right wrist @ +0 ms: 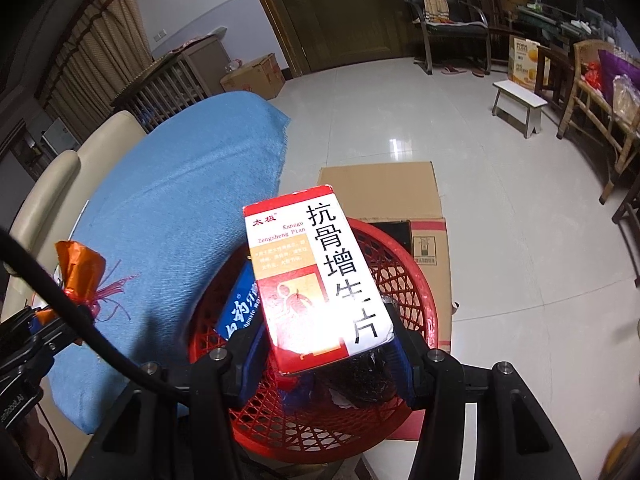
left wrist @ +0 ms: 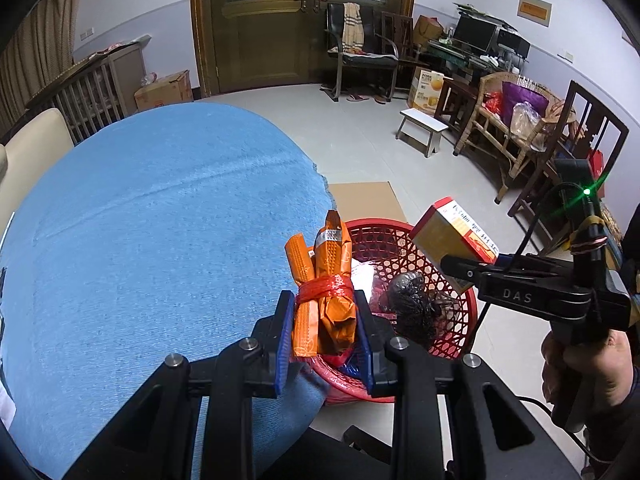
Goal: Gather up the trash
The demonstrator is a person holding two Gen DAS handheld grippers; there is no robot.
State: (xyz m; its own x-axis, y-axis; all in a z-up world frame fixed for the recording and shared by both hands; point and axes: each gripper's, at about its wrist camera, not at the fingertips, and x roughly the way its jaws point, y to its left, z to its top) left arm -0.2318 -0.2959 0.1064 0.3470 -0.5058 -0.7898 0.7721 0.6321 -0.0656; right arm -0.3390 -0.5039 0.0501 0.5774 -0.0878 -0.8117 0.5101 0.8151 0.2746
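My left gripper is shut on an orange wrapper bundle tied with red string, held at the edge of the blue-covered table, beside the red mesh basket. My right gripper is shut on a red and white medicine box and holds it over the red basket. The box and right gripper also show in the left wrist view. The basket holds a black crumpled bag, a blue packet and other trash. The orange bundle shows at left in the right wrist view.
Flattened cardboard lies on the tiled floor beyond the basket. A white stool, wicker chair, wooden chairs and a cluttered desk stand at right. A cream sofa borders the table at left.
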